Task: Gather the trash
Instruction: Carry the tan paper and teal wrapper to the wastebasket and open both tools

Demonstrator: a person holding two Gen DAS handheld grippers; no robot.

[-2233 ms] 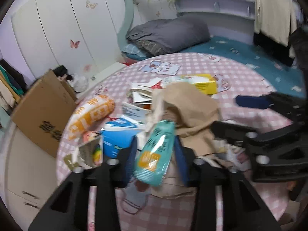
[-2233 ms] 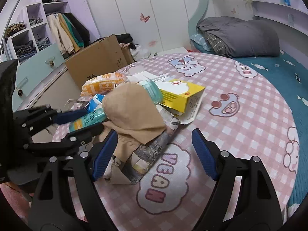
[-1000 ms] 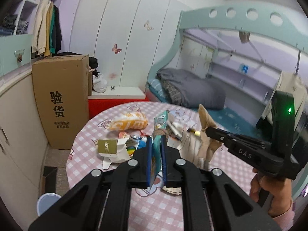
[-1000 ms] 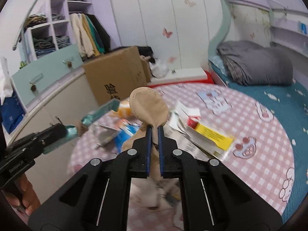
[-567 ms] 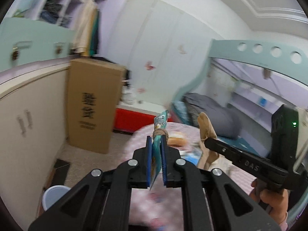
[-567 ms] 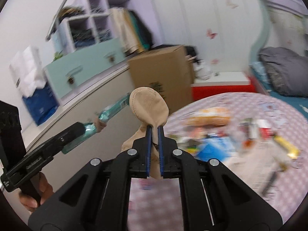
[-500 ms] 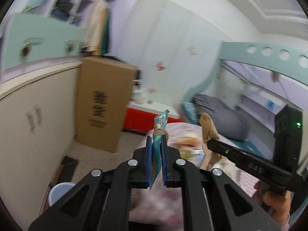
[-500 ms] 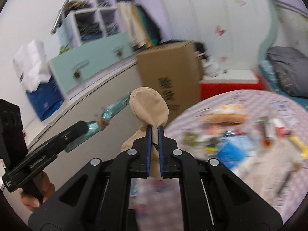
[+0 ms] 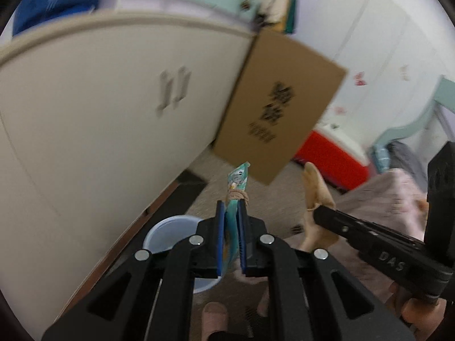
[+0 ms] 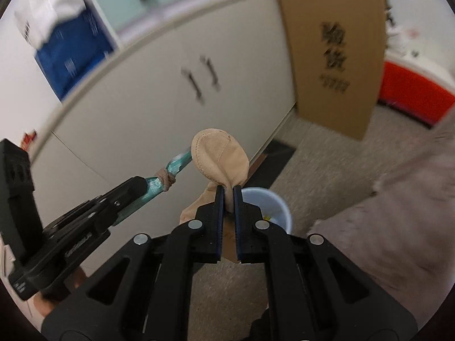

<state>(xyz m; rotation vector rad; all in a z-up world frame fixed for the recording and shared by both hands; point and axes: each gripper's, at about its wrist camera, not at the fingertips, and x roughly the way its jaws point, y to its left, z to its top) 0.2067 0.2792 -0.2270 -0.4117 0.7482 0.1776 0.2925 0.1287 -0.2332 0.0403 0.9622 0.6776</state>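
Observation:
My left gripper point(image 9: 230, 213) is shut on a teal snack wrapper point(image 9: 237, 180) with a beige band around it. It also shows in the right wrist view point(image 10: 159, 183). My right gripper point(image 10: 227, 196) is shut on a beige stocking point(image 10: 219, 160), whose toe sticks up above the jaws. The stocking also shows in the left wrist view point(image 9: 315, 187). A pale blue bin point(image 9: 167, 233) stands on the floor just below and beyond both grippers; in the right wrist view its rim point(image 10: 280, 209) shows right behind my fingers, with some trash inside.
A curved white cabinet point(image 9: 99, 119) with two handles runs along the left, close to the bin. A tall cardboard box point(image 10: 338, 56) stands behind. The pink checked tablecloth point(image 10: 406, 216) hangs at right. A slipper point(image 9: 214, 316) lies on the carpet below.
Both grippers, still holding the wrapper and the stocking, have swung left and downward from the table to the floor by the cabinet. The blue bin now lies right beneath them.

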